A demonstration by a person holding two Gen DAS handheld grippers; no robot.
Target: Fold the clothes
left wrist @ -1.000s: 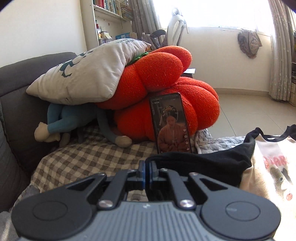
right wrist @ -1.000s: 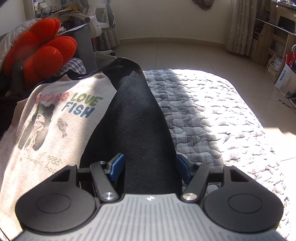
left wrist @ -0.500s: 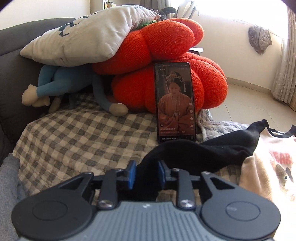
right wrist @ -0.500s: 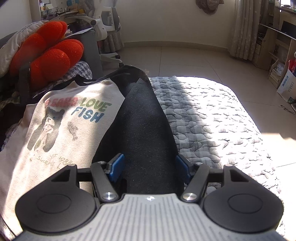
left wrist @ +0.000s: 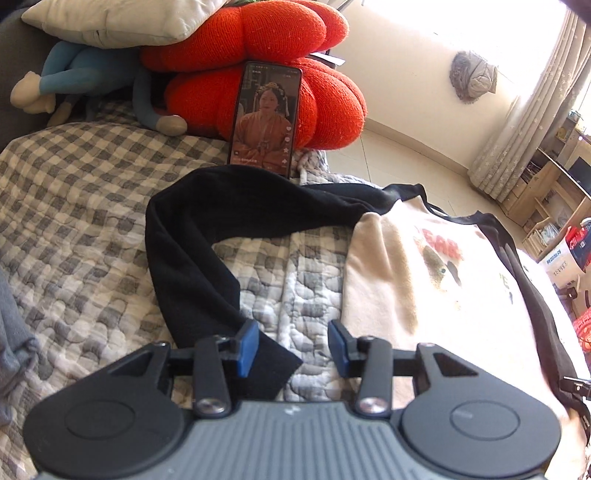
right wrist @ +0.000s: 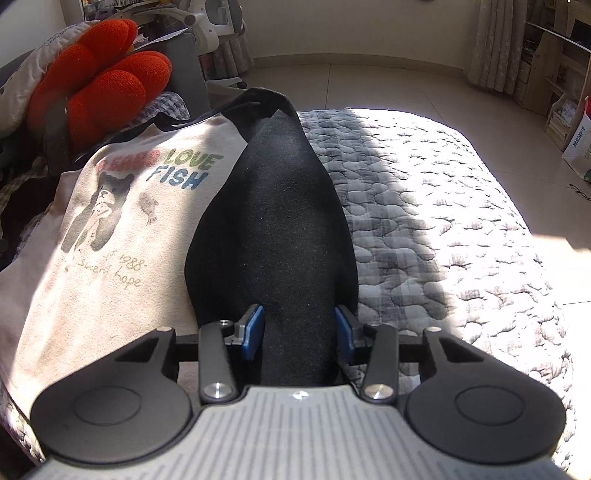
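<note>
Since a second ago: left gripper point(left wrist: 291, 343) swung down and over, jaws opening off the black left sleeve point(left wrist: 192, 258), cuff lying loose by the left blue pad, nothing pressed between. Right gripper point(right wrist: 299, 332) barely shifted, jaws closing around the black right sleeve point(right wrist: 273, 221), fabric filling the gap, pads not clearly biting yet. Cream sweatshirt point(right wrist: 122, 229) spread print-up on the grey quilt point(right wrist: 424, 206), phone point(left wrist: 264, 114) propped against the orange cushion point(left wrist: 258, 33) beyond. Likely step: folding sleeves inward. Next, probably: finish the right pinch, lift the sleeve, carry it across the printed chest, avoiding dragging the body askew.
</note>
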